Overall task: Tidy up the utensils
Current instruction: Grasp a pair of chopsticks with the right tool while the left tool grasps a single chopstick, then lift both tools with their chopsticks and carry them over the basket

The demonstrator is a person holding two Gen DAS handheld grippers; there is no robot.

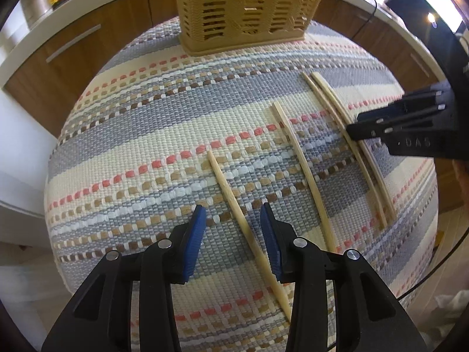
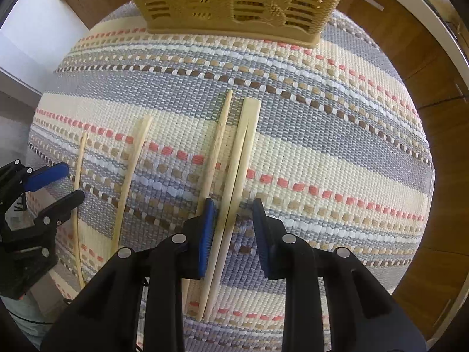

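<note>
At lower centre, the left gripper (image 1: 233, 234) is set apart astride one chopstick (image 1: 234, 202); the right gripper (image 2: 233, 220) is likewise apart astride a pair (image 2: 239, 176). Closing, then lifting to the basket (image 1: 246, 8) at the top, is judged next.

The woven basket (image 2: 234, 3) blocks the mat's (image 2: 337, 146) far edge; the mat right of the paired chopsticks (image 2: 243, 158) lies bare, while left of them single chopsticks crowd it.

5 pale wooden chopsticks (image 2: 222, 146) lie flat on striped woven mat (image 2: 322, 152), all in front of tan slotted basket (image 2: 234, 3) standing upright at mat's far edge; 2 single, 3 bunched close
</note>
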